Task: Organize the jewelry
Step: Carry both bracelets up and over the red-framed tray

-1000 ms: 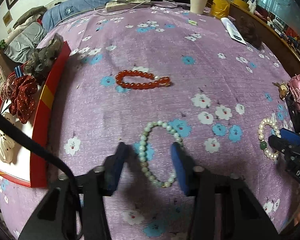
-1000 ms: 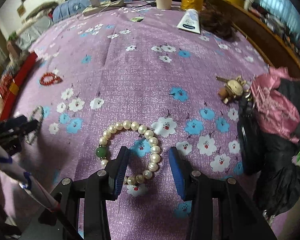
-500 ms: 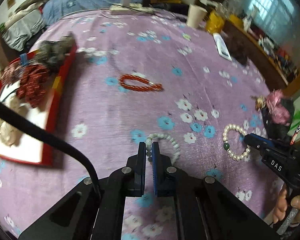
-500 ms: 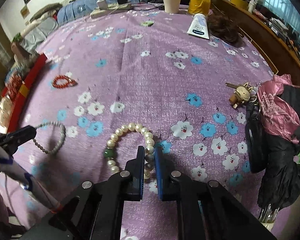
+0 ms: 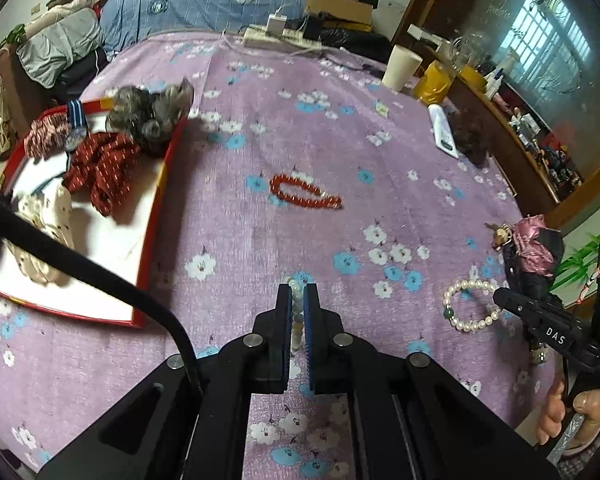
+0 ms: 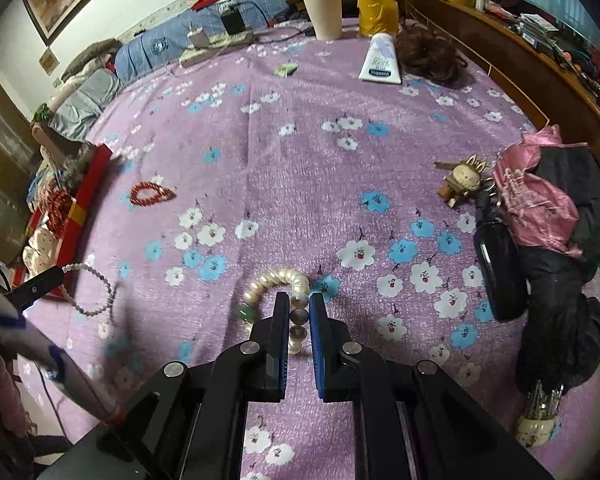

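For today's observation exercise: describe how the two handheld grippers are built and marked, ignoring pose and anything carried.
Both the left gripper and right gripper are matte black angular frames with silver bolts and blue finger pads. A black cable runs past the left one. White letters "DAS" mark the right gripper's side.

Gripper lettering: "DAS" in white capitals on the black arm of the right gripper (image 5: pixel 500 300), at about 4 o'clock in the left wrist view.
Tube label: the white tube (image 6: pixel 381 60) at 1 o'clock in the right wrist view carries a dark blue band with white lettering, too small to read for certain.
Pillow emblem: a round white crest with a ring of lettering on the blue pillow (image 5: pixel 204 4) at 11 o'clock in the left wrist view; letters illegible.
Other text: none readable.
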Tool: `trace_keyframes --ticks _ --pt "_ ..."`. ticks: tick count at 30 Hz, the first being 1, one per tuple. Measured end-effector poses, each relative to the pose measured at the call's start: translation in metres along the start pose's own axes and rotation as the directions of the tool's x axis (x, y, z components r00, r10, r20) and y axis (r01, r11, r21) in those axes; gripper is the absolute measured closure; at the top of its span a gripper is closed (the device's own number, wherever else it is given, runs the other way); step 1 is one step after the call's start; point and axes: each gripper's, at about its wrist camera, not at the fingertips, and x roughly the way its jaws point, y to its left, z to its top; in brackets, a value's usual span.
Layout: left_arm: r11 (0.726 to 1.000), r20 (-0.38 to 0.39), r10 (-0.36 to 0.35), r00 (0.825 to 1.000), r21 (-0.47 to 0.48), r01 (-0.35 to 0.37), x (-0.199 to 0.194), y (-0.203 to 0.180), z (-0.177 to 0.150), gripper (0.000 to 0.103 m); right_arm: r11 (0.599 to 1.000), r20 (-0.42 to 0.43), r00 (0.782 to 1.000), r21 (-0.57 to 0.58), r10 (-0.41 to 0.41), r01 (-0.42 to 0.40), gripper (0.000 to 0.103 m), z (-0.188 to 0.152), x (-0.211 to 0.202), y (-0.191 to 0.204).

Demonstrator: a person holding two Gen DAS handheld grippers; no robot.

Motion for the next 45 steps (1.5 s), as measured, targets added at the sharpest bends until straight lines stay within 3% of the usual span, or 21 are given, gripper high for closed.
trace_keyframes --ticks 9,26,45 --pt "1.0 0.056 -0.01 0.998 -0.003 0.01 -0.035 0.002 -0.001 0.098 0.998 0.056 0.997 0.04 0.053 -0.055 0.093 0.002 -0.036 0.0" --pt "0.992 0.141 0.083 0.987 -0.101 -0.069 -0.103 0.038 -0.031 0.098 0.995 0.117 0.988 0.004 0.1 -0.101 0.093 -0.024 -0.081 0.004" --pt "0.983 0.133 0.131 0.982 -0.147 -0.111 -0.118 0.06 -0.045 0.098 0.99 0.09 0.987 0.01 0.136 -0.137 0.093 -0.04 -0.075 0.013"
